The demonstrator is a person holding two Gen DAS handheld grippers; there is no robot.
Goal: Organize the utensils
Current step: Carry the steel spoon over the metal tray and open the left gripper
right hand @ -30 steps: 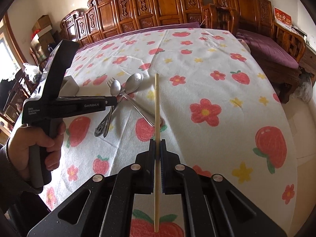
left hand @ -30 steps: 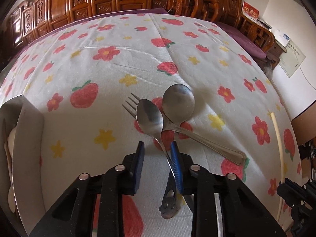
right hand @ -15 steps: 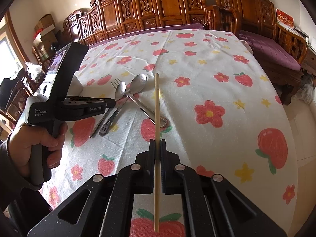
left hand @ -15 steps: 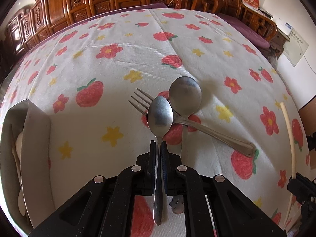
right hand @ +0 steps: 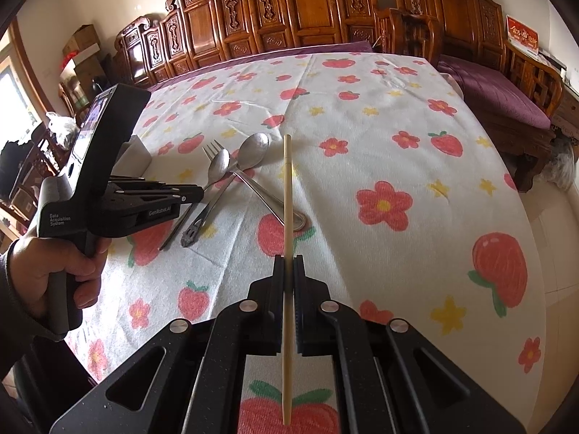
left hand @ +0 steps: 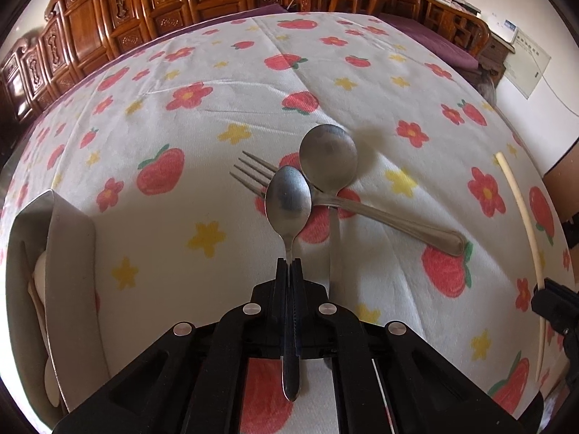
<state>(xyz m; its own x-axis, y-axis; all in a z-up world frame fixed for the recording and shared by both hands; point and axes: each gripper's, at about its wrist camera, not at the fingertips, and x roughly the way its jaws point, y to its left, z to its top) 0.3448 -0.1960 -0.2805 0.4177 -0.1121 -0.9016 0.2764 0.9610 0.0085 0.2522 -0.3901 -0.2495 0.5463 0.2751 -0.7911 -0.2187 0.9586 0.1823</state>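
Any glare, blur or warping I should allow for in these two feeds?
Left wrist view: sharp, heavy fisheye bulges the tablecloth; soft daylight sheen on the round spoon. Right wrist view: the chopstick smears dark between the jaws; the window edge is blown out.

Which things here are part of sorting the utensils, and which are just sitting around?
Job:
small steel spoon in left gripper
pale wooden chopstick in right gripper
large round steel spoon
steel fork
grey utensil tray

Around:
carved wooden chairs
cardboard boxes

The left gripper (left hand: pixel 288 264) has its jaws clamped on a small spoon (left hand: pixel 288 200). At one o'clock beyond it, a large spoon (left hand: pixel 328 161) and fork (left hand: pixel 362 209) lie crossed on the table (left hand: pixel 181 115).
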